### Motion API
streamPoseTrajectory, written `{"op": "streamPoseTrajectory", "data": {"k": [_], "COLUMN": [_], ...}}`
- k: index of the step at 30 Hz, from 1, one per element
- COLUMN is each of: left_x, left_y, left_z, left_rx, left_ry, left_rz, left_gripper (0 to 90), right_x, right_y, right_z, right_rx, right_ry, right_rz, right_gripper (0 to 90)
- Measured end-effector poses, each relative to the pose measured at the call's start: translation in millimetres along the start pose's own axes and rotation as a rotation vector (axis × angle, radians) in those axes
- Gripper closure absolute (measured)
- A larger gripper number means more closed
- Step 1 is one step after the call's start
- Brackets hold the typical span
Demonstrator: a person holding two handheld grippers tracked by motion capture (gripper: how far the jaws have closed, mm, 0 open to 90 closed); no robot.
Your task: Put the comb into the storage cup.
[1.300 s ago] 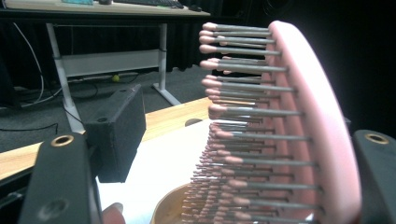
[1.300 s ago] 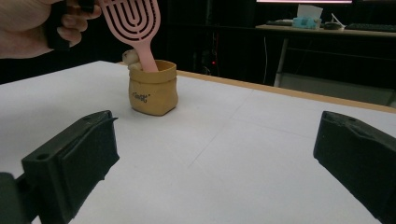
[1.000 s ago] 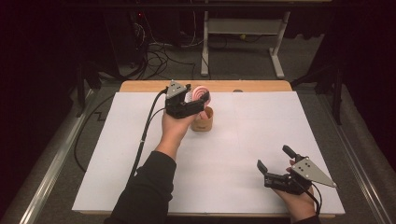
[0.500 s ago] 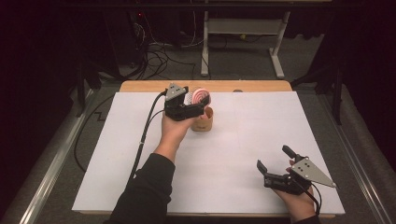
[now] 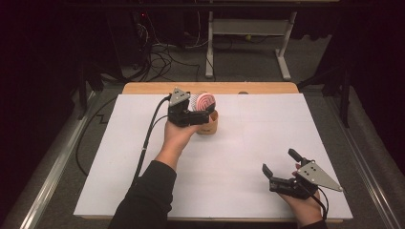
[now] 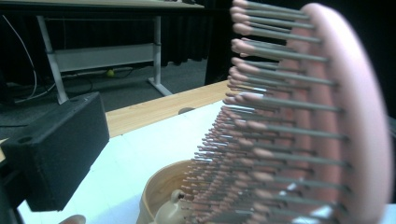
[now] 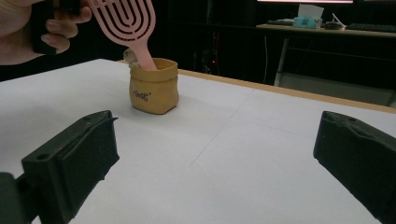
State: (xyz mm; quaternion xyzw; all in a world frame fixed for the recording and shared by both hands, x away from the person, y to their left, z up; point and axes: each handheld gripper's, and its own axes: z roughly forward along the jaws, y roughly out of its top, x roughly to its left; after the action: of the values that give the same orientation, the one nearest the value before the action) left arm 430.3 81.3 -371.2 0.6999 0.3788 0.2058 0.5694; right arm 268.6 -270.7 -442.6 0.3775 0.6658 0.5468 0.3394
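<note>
Pink hairbrush (image 7: pixel 126 23) handle hidden – tan pouch (image 7: pixel 154 86)

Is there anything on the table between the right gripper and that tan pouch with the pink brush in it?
Nothing visible. Bare white table lies between the open right gripper and the pouch. The brush stands in the pouch, at the left gripper.

Pink hairbrush (image 7: pixel 125 21), tan pouch (image 7: pixel 154 86)

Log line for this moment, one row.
left gripper: shut on pink hairbrush, handle in tan pot | right gripper: open, idle
</note>
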Motion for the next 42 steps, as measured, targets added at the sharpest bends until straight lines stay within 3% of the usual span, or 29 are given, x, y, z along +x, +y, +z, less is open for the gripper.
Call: {"op": "streamPoseTrajectory", "data": {"k": [11,17,21,42], "left_x": [0.4,1.3,4.0,13.9], "left_y": [-9.7,-16.2,-20.9,-82.6], "left_z": [-14.8,-25.2,-33.9,-88.1], "left_rx": [0.000,-0.010,-0.026,0.015], "left_ry": [-0.003,-0.024,-0.043,-0.060], "left_rz": [0.000,0.023,0.006,-0.003], "left_gripper": [0.0,0.0,0.0,0.0], "right_x": [1.3,1.9,2.3,2.2], "right_y": [-0.1,-0.6,-0.7,-1.1], "right_z": [0.5,1.0,1.2,0.1], "right_rx": [0.003,0.005,0.008,0.011], "right_ry": [0.000,0.001,0.001,-0.008], "right_rz": [-0.007,-0.008,-0.014,-0.022], "right_gripper": [0.1,0.1,0.2,0.1]}}
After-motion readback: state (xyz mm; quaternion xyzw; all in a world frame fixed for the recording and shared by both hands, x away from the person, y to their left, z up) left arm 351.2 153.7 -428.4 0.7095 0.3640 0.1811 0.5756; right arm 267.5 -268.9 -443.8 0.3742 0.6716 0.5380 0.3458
